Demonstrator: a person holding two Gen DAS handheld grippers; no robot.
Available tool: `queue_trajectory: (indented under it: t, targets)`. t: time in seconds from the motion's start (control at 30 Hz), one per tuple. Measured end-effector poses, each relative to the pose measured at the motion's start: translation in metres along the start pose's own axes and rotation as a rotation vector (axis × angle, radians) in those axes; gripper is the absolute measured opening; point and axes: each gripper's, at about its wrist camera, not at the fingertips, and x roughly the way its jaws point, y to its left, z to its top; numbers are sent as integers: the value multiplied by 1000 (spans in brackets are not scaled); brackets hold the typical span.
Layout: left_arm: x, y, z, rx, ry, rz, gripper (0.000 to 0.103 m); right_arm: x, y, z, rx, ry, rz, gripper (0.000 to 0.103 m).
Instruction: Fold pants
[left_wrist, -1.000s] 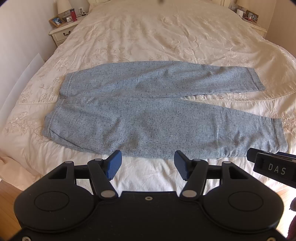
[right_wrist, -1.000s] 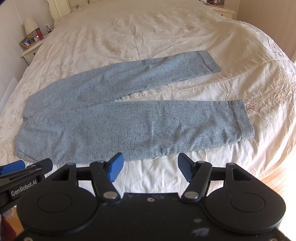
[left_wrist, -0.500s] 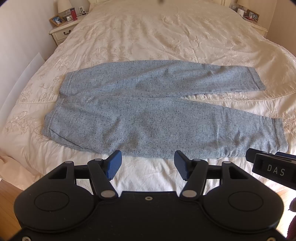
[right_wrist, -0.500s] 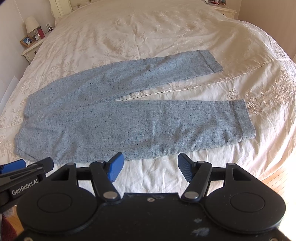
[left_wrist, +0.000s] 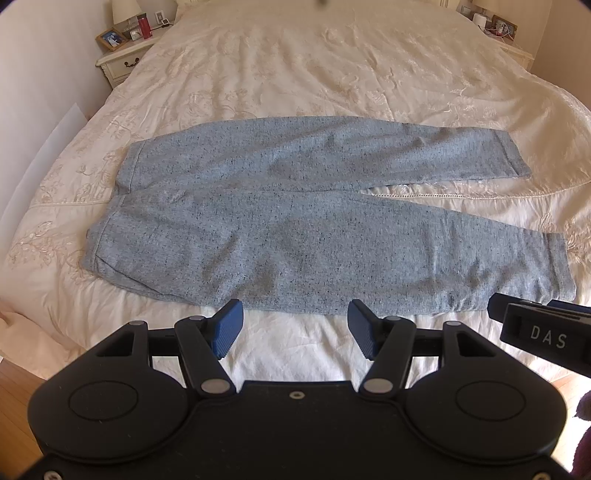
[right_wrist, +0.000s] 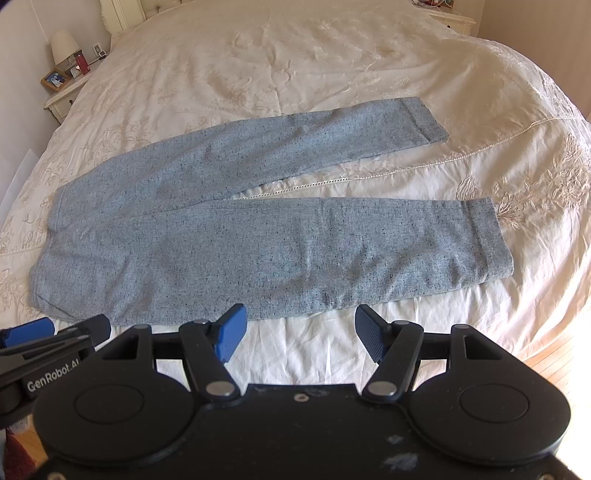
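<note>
On the cream embroidered bedspread (left_wrist: 295, 74) I see the speckled light-blue knit pants (left_wrist: 295, 236) spread flat, waistband to the left, both legs running right and splitting apart. My left gripper (left_wrist: 293, 328) hangs just short of the pants' near edge, blue pads wide, nothing between. My right gripper (right_wrist: 297, 332) matches it, also wide and empty.

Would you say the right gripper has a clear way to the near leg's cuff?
Probably yes: the right gripper is open and empty, and only bare bedspread lies between it and the cuff of the pants.
</note>
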Motion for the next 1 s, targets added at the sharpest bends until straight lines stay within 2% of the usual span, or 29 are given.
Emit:
queue_trajectory:
  t: [0.8,1.0]
  targets:
    - [2,-3,-2,-2,11,1,64,5,2,0,-24,27,14,68]
    - [4,-4,-1,-8,26,23,65,9,3,0,-46,30,-23,68]
